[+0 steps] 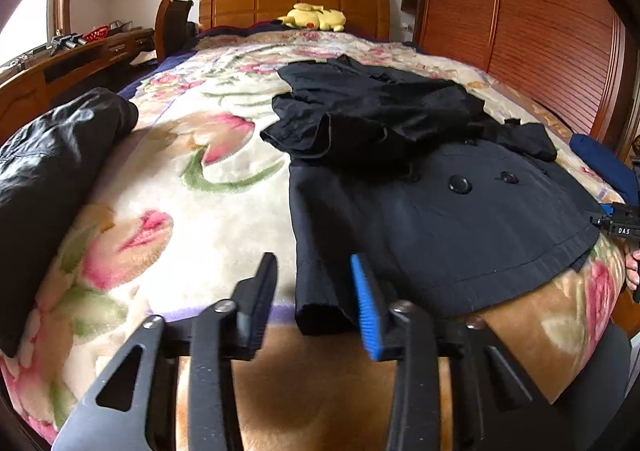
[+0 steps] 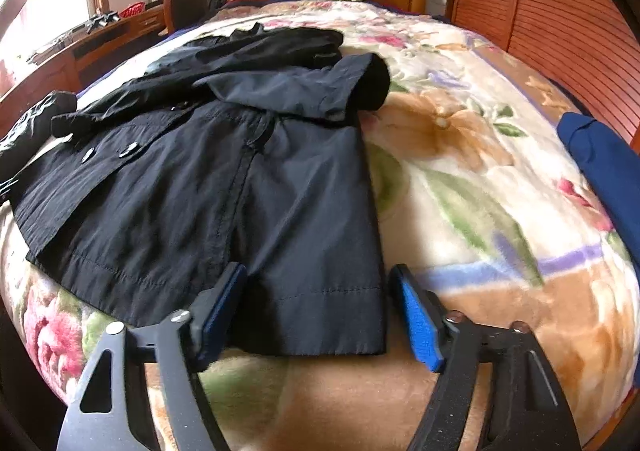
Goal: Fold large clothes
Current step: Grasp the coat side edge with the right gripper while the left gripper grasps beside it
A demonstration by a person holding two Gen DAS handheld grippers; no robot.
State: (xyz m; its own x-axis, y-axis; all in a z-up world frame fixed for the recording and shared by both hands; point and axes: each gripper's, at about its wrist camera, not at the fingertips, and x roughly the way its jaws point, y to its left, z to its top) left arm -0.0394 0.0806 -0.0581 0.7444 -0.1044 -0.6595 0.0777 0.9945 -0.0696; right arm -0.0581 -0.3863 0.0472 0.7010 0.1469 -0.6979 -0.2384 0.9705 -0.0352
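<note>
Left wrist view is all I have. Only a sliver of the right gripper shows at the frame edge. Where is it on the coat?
Observer: The right gripper straddles the right hem corner of the coat, with one finger over the cloth and the other over the blanket.
Operator: Closed on it?
Observer: No. Its jaws stand open and the pads are not pressing the hem.
Operator: Blue garment in the way?
Observer: No. The blue garment lies at the bed's right edge, with bare blanket between it and the coat.
</note>
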